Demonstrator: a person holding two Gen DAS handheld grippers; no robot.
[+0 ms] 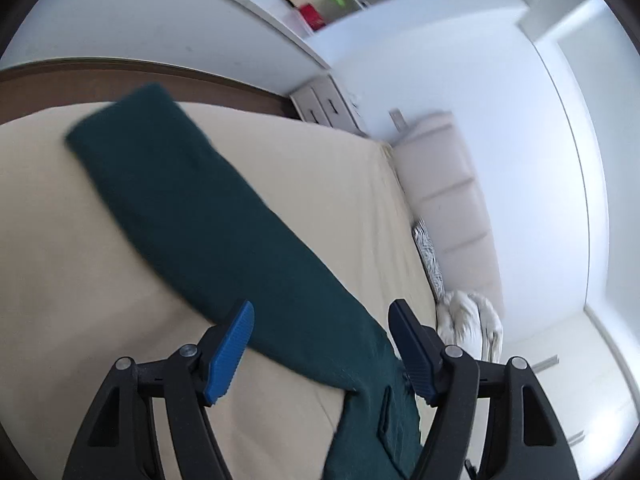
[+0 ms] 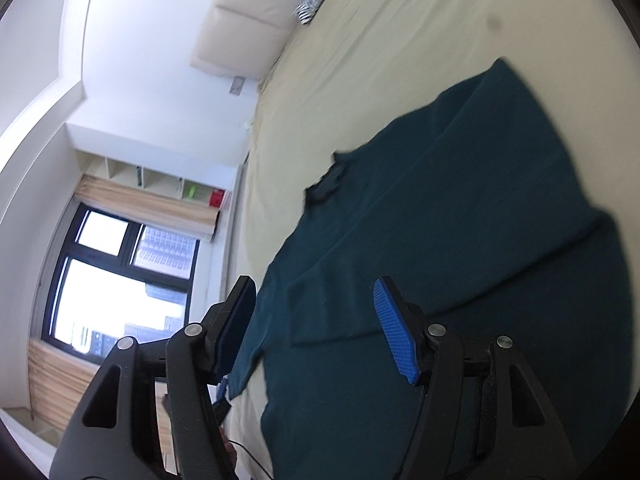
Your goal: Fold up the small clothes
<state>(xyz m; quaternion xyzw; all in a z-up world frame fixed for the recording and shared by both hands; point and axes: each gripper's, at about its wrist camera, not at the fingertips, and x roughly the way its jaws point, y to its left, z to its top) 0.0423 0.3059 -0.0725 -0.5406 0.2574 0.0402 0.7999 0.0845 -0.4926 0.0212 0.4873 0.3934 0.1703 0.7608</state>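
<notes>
Left wrist view puts your left gripper (image 1: 322,344) over the beige bed (image 1: 80,240), its two blue pads spread wide with nothing pinched between them. The dark green garment (image 1: 192,208) lies on the sheet directly ahead of that claw and runs down between the fingers. Near the right-hand pad (image 1: 412,356) the cloth comes very close, but you cannot tell from this blurred picture whether it touches. The part you see here is a long narrow band. Its long axis runs diagonally, from the far upper left, where its rounded end points toward the brown bed frame (image 1: 120,72), down to the lower right under the gripper. The padded headboard (image 1: 448,200) stands off to the right, with a zebra-striped pillow (image 1: 430,256) at its foot.

Right wrist view shows your right gripper (image 2: 316,328) likewise spread apart and pinching nothing. The same garment (image 2: 460,240) fills the bed (image 2: 400,40) ahead of and beneath this claw, lying flat. One folded layer sits on top, its edge crossing between the fingers. Here the cloth's length runs from the lower middle up toward the upper right. Its ragged dark neckline (image 2: 328,180) faces the left side, toward the window (image 2: 112,280).
</notes>
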